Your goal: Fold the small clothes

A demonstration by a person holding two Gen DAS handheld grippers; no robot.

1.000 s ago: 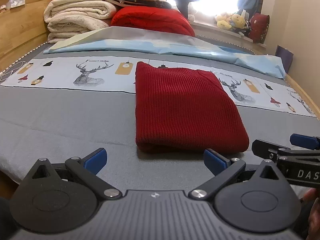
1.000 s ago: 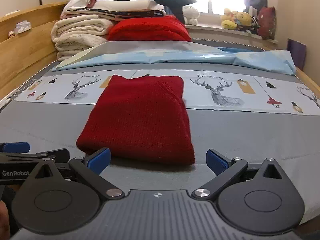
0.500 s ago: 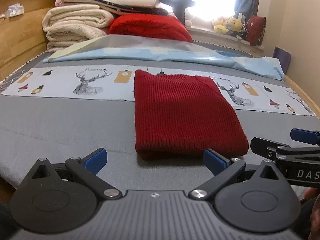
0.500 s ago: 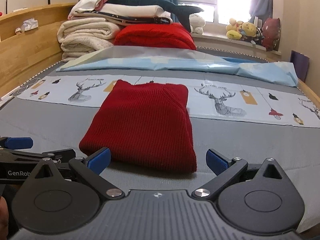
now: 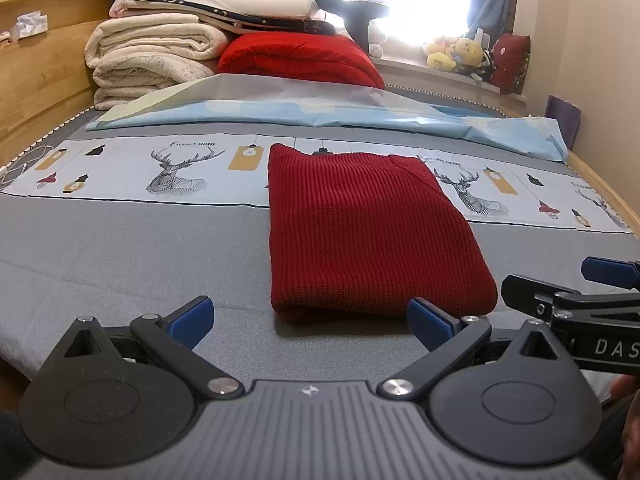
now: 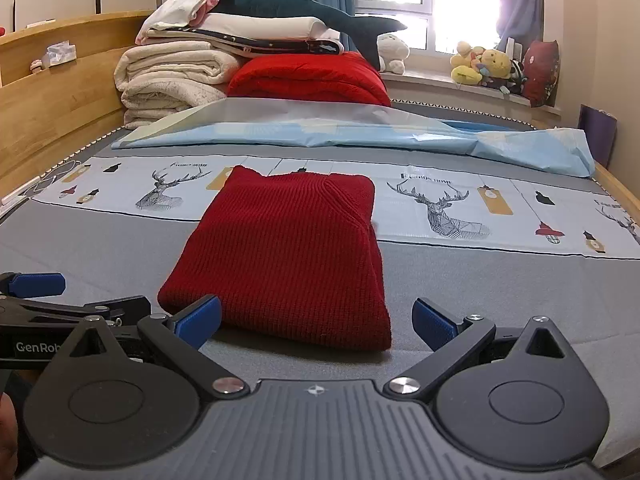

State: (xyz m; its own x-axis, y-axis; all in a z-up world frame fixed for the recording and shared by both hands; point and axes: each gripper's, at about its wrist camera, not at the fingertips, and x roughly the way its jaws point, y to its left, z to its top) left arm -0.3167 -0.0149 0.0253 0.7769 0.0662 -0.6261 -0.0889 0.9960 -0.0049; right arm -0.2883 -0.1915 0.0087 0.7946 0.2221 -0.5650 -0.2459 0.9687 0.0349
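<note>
A red knitted sweater (image 5: pixel 368 228) lies folded into a neat rectangle on the grey bed cover (image 5: pixel 120 256), its far end on the deer-print strip. In the right wrist view the same sweater (image 6: pixel 292 248) sits just ahead. My left gripper (image 5: pixel 310 318) is open, its blue pads wide apart and holding nothing, hovering in front of the sweater's near edge. My right gripper (image 6: pixel 316 318) is open too, also short of the fold and not touching it. Each gripper shows at the edge of the other's view: the right gripper (image 5: pixel 580 296) and the left gripper (image 6: pixel 60 300).
At the head of the bed is a stack of cream blankets (image 5: pixel 148 60), a red quilt (image 5: pixel 300 60) and folded bedding. A light blue sheet (image 5: pixel 320 116) lies across the bed. A wooden bed frame (image 5: pixel 36 76) runs along the left. Plush toys (image 6: pixel 484 64) sit on the windowsill.
Both cameras have tilted up a little, so the sweater and the bedding sit lower in view. Both grippers stay open and the sweater has not moved.
</note>
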